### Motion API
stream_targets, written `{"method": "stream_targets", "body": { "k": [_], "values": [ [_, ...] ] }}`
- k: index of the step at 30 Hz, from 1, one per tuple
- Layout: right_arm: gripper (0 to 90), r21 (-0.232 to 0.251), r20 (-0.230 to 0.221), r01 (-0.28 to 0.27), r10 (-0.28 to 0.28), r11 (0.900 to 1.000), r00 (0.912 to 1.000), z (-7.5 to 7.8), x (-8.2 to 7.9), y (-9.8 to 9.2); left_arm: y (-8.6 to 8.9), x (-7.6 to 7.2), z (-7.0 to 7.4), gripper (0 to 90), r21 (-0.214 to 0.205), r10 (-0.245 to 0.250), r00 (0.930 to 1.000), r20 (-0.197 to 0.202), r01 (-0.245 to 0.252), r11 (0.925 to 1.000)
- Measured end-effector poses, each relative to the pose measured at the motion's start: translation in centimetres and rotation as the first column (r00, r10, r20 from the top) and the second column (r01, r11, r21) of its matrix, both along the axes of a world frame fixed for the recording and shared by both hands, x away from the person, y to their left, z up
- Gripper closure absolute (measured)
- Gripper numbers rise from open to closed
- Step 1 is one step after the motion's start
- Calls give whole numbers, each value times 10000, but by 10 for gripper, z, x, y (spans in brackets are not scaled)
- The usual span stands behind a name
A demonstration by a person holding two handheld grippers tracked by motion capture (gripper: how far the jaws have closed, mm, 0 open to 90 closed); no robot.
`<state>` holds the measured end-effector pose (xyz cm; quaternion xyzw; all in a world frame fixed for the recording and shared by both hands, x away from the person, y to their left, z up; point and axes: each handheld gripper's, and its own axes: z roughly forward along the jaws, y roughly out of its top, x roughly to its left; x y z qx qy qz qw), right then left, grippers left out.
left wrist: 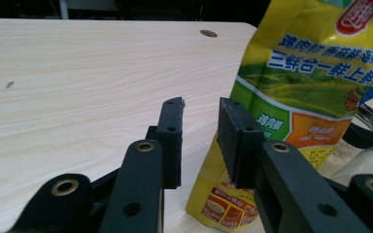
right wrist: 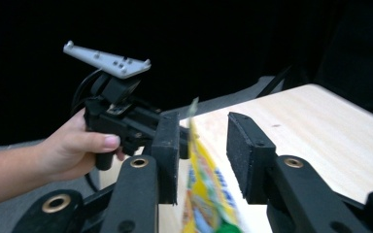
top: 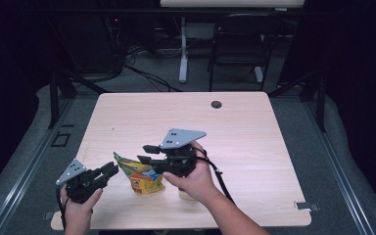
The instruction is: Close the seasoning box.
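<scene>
A yellow and green printed pouch (top: pixel 144 176) stands upright on the light wooden table (top: pixel 245 137), near its front edge. My left gripper (top: pixel 110 170) sits low at the pouch's left, jaws apart and nothing between them. In the left gripper view the pouch (left wrist: pixel 301 87) rises just right of the left gripper (left wrist: pixel 201 104). My right gripper (top: pixel 143 152) hovers over the pouch's top. In the right gripper view the pouch's thin top edge (right wrist: pixel 206 194) runs between the right gripper's (right wrist: pixel 204 121) spread jaws, with a gap on each side. Beyond it a hand holds the left gripper (right wrist: pixel 116 111).
A clear jar (left wrist: pixel 364 121) stands partly hidden behind the pouch, under my right hand. A round cable hole (top: pixel 216 104) marks the table's far side. Beyond the table are a black chair (top: pixel 240 44), a white desk leg (top: pixel 182 49) and floor cables.
</scene>
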<state>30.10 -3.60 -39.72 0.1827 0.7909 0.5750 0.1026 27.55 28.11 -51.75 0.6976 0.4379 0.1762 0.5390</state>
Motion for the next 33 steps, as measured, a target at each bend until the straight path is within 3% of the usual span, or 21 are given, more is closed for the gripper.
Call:
{"method": "stream_targets", "body": {
  "k": [2, 5, 7, 11, 15, 20, 27, 33],
  "values": [
    [651, 32, 107, 504, -504, 9987, 9987, 3, 4, -15, 2, 0, 0, 694, 4, 116, 9999, -26, -116, 9999],
    [681, 155, 103, 1416, -1417, 9898, 9899, 3, 14, -41, 5, 1, 0, 677, -227, 348, 9994, -49, -349, 9991],
    [732, -51, 356, 2237, -2234, 9746, 9741, 0, 20, -57, 6, 2, 1, 676, -262, 413, 9991, -23, -414, 9988],
    [834, -179, 247, 3355, -3351, 9419, 9419, -10, 30, -85, 7, 4, 2, 675, -281, 477, 9989, -38, -477, 9985],
    [900, -308, -18, 3928, -3931, 9191, 9195, -22, 36, -104, 7, 5, 0, 674, -258, 477, 9988, -65, -479, 9985],
    [900, -648, -397, 4005, -4034, 9140, 9142, -37, 40, -113, 8, 5, 0, 674, -270, 517, 9986, -58, -518, 9983],
    [900, -899, -730, 3734, -3800, 9233, 9221, -54, 36, -114, 8, 5, 0, 672, -276, 535, 9985, -70, -537, 9982],
    [900, -854, -915, 3848, -3918, 9190, 9155, -62, 36, -115, 8, 5, -1, 672, -274, 555, 9984, -84, -557, 9981]
  ]
}}
